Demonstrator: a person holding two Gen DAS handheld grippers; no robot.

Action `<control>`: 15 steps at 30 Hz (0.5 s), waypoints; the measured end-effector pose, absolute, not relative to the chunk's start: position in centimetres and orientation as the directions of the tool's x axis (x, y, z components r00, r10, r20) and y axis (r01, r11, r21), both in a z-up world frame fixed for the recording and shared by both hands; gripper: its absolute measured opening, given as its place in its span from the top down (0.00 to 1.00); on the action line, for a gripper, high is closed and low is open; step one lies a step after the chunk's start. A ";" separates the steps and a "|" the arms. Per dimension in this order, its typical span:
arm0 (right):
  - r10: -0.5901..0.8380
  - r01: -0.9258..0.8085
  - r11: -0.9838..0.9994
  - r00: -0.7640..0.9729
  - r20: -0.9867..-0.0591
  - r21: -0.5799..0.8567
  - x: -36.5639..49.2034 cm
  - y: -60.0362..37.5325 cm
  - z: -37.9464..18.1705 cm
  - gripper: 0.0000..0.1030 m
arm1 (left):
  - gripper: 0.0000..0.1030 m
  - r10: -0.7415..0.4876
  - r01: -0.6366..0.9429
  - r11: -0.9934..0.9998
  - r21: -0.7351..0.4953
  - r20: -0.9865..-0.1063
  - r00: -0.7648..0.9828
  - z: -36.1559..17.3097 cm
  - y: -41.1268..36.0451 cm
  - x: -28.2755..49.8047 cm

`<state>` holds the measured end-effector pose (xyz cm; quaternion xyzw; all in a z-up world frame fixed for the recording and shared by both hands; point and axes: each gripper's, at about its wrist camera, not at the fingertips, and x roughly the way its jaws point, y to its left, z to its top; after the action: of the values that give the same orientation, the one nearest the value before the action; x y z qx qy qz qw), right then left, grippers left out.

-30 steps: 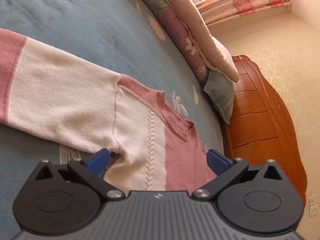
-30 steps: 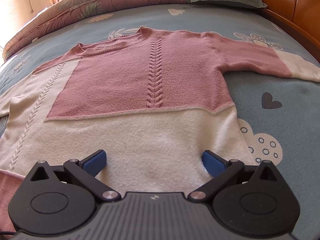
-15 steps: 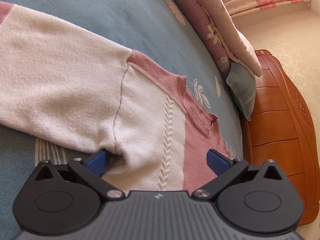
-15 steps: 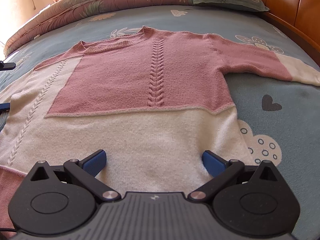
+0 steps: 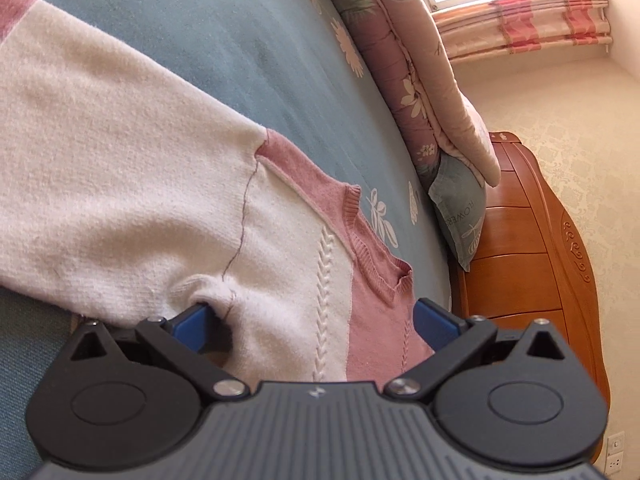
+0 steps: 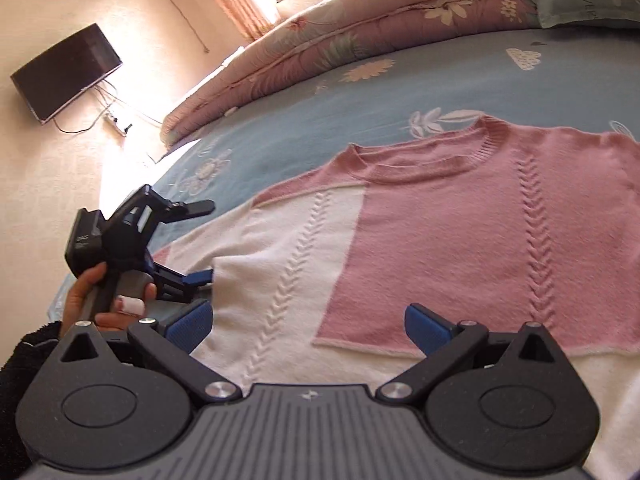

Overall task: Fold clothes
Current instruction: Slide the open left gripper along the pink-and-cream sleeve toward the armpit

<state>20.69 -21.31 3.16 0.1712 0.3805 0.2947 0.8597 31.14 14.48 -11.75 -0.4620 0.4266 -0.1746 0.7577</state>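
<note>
A pink and cream knit sweater (image 5: 160,184) lies flat, front up, on the blue bed sheet (image 5: 240,40). My left gripper (image 5: 316,320) is open at the armpit, and its left blue pad (image 5: 196,318) pushes into the bunched cream fabric there. In the right wrist view the sweater (image 6: 480,232) spreads to the right. My right gripper (image 6: 310,326) stands open low over its cream part. The left gripper (image 6: 200,242), held by a hand (image 6: 92,296), has its jaws apart around the sweater's left edge.
A folded floral quilt (image 5: 400,60) and a blue-green pillow (image 5: 460,208) lie along the far side of the bed, against a wooden headboard (image 5: 532,260). A dark screen (image 6: 66,72) hangs on the wall at left. The bed sheet (image 6: 360,100) lies bare beyond the collar.
My right gripper has swung left from the sweater's hem towards its left side, bringing the left gripper into view. The left gripper has pushed forward into the armpit, bunching the fabric.
</note>
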 end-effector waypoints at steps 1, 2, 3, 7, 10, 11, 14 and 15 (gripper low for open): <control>0.683 -0.427 0.729 0.509 -0.525 0.534 21.9 -19.7 3.4 0.00 | 0.01 -0.665 -0.130 0.506 -0.853 -0.482 0.571 -11.8 14.6 31.2; 0.710 -0.462 0.703 0.487 -0.508 0.540 23.0 -18.2 3.4 0.00 | 0.01 -0.671 -0.128 0.502 -0.855 -0.479 0.567 -11.7 14.7 31.2; 0.736 -0.490 0.677 0.460 -0.497 0.549 24.1 -16.7 3.2 0.00 | 0.01 -0.676 -0.126 0.498 -0.858 -0.476 0.563 -11.7 14.8 31.2; 0.803 -0.547 0.592 0.337 -0.492 0.591 27.9 -10.9 0.9 0.00 | 0.01 -0.695 -0.127 0.471 -0.873 -0.456 0.556 -11.9 15.9 30.9; 0.813 -0.577 0.568 0.286 -0.507 0.587 29.2 -7.8 -1.0 0.00 | 0.01 -0.669 -0.159 0.489 -0.858 -0.485 0.563 -11.6 17.4 30.2; 0.809 -0.569 0.570 0.265 -0.525 0.593 29.7 -7.0 -1.8 0.00 | 0.01 -0.659 -0.166 0.499 -0.851 -0.497 0.565 -11.4 18.0 29.8; 0.793 -0.540 0.588 0.239 -0.561 0.602 30.2 -5.2 -3.7 0.00 | 0.01 -0.629 -0.181 0.526 -0.831 -0.523 0.575 -11.0 19.8 28.6; 0.792 -0.551 0.587 0.240 -0.561 0.593 29.9 -4.8 -3.9 0.00 | 0.01 -0.618 -0.187 0.534 -0.824 -0.532 0.580 -10.8 20.5 28.1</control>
<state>29.87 -4.85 -3.88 0.1372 0.4384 0.4330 0.7755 28.13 20.49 -10.82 -0.4613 0.4360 -0.1418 0.7596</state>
